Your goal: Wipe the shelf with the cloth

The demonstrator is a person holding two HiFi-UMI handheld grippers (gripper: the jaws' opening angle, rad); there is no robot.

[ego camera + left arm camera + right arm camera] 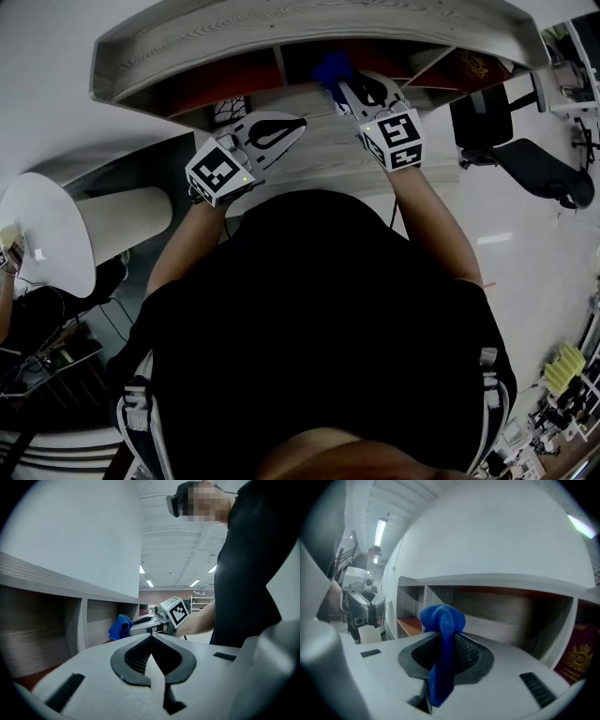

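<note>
Cloth (443,620), blue and bunched, is clamped between the jaws of the right gripper (345,89). A wad bulges past the tips and a tail hangs back down between the pads. In the head view the wad lies at 12 o'clock from those jaws, at the mouth of the middle compartment of the shelf (309,28). The gripper's long axis runs from about 5 o'clock to 11 o'clock, so the coming stroke looks likely to go straight in and then sideways along the board. The left gripper (292,125) sits at about 8 o'clock from the right one, outside the shelf and farther from the cloth. Its jaws are closed on nothing. A dark red booklet (576,660) stands at 3 o'clock in the next compartment, beyond a divider, and a wide sweep could reach it. Whether the cloth touches the shelf board cannot be told: the right gripper's body hides the board beneath it, the head view is too dark inside the compartments, and the left gripper view shows it only small and side-on.
</note>
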